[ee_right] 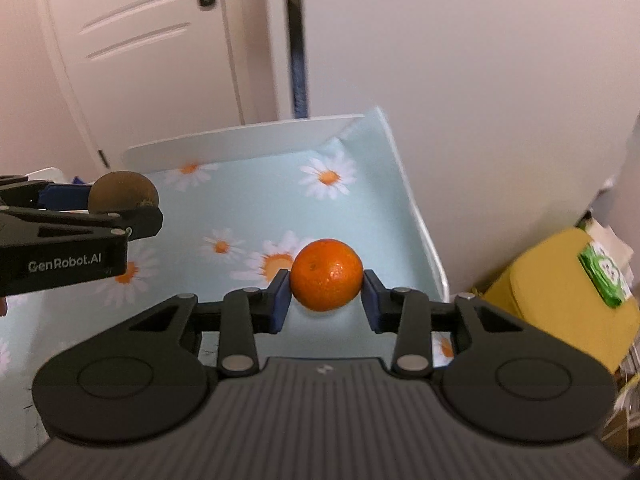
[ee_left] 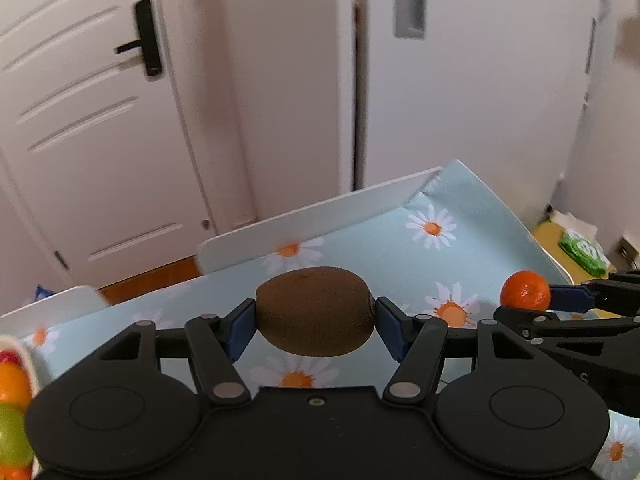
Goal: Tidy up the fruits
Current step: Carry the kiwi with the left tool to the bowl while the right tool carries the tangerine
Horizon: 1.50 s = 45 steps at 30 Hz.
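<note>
left gripper (ee_left: 315,322) pinches a kiwi (ee_left: 315,311), right gripper (ee_right: 325,293) a tangerine (ee_right: 326,275); either round fruit could slip onto the daisy cloth (ee_right: 256,208).

White panelled door (ee_left: 92,120) w/ black handle (ee_left: 146,40), white walls, wood floor (ee_left: 156,276).

I see a brown, fuzzy kiwi (ee_left: 314,312) at the centre of my left wrist view, lying lengthwise and lifted clear of the daisy-print cloth. A small, glossy orange tangerine (ee_right: 326,275) sits just below the middle of my right wrist view, round and also raised off the cloth. At the lower left edge of the left view, more fruit (ee_left: 12,412), orange, green and red, is piled together, partly cut off.
</note>
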Available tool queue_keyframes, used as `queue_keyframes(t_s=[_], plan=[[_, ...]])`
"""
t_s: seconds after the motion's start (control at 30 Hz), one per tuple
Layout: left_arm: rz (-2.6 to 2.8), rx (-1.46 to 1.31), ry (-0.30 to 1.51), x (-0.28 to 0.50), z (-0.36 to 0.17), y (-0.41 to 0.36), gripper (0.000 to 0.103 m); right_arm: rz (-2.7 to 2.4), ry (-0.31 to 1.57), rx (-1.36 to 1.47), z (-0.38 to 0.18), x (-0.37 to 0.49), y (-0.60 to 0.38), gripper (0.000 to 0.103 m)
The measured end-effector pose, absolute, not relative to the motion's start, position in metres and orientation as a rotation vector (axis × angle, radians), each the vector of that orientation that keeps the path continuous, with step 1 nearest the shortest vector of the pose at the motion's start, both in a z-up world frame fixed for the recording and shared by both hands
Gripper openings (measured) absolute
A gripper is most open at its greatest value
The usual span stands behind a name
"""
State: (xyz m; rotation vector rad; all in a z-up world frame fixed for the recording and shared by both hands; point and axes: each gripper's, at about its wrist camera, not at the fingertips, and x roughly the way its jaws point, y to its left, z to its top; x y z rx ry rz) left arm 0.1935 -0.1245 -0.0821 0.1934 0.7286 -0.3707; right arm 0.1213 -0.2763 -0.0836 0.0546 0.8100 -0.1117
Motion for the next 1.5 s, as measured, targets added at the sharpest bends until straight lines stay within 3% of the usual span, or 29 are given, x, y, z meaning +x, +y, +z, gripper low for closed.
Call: queue_keyframes(t_s=[0.97, 1.5], plan=[[0.071, -0.008, 0.640, 0.109, -0.013, 0.049, 0.068, 0.358, 0.740, -0.076, -0.010, 0.128, -0.101, 0.052], [0.097, 0.028, 0.691, 0.153, -0.030, 0.143, 0.068, 0.403, 0.757, -0.076, -0.021, 0.163, -0.009, 0.052]])
